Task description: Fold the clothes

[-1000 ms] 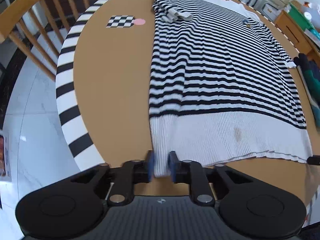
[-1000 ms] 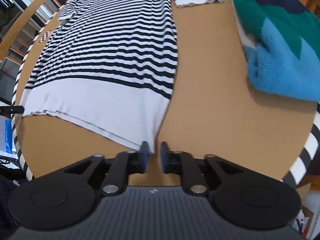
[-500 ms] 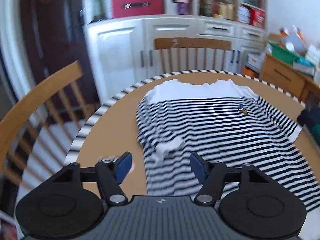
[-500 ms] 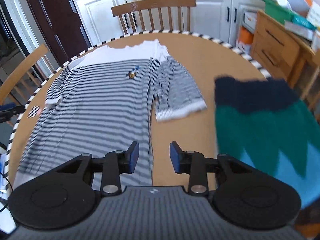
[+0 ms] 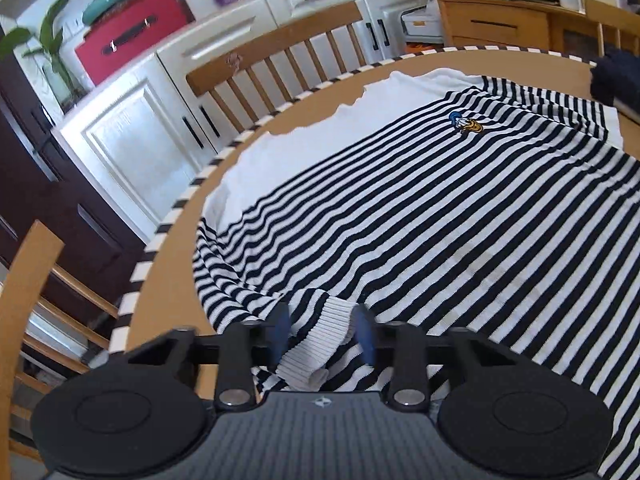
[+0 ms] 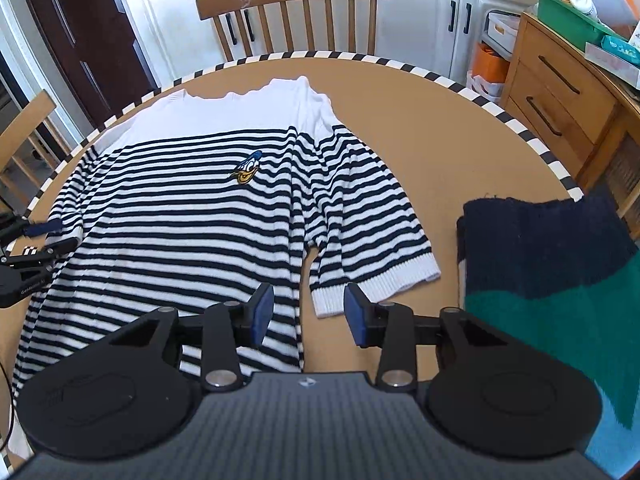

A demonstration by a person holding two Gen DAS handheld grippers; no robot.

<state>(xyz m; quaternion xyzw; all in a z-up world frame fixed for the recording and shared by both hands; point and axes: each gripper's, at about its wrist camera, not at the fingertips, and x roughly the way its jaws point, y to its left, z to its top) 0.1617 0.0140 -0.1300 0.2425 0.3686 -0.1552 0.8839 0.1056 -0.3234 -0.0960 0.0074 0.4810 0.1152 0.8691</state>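
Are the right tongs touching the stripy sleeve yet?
Apart. The right wrist view shows the right tongs open above the sleeve's white cuff, with bare table between its fingers.

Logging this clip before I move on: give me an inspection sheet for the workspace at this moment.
Surface: round brown table with a black-and-white striped rim.
Job's things: striped sweater lying flat, face up, duck badge showing; one cuff sits between the left gripper's jaws, the other sleeve lies spread on the table.
Clutter: folded navy, green and blue knit beside the sweater.
Grippers: left gripper open around the cuff; right gripper open above the other sleeve's cuff.
Cables: thin dark cable at the right view's left edge.
Surroundings: wooden chairs, white cabinets, wooden drawer unit.
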